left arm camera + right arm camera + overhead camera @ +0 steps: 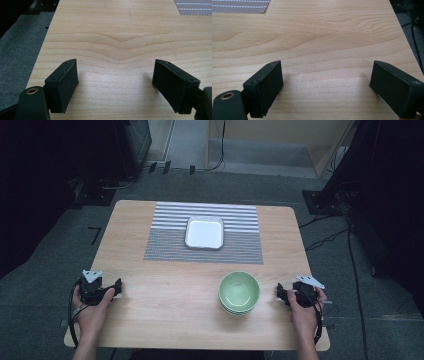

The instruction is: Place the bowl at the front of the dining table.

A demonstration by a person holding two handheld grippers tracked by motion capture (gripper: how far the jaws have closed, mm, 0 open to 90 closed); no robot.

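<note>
A stack of pale green bowls (pixel 239 293) sits upright, openings facing up, on the wooden counter (pixel 165 305). It stands right of centre near the counter's front edge, well apart from the right edge.

Wooden table (pixel 165 300), frame centre; striped placemat (pixel 165 245), upper centre; white square dish (pixel 204 232) on placemat; black cables (pixel 325 240), right floor.
</note>
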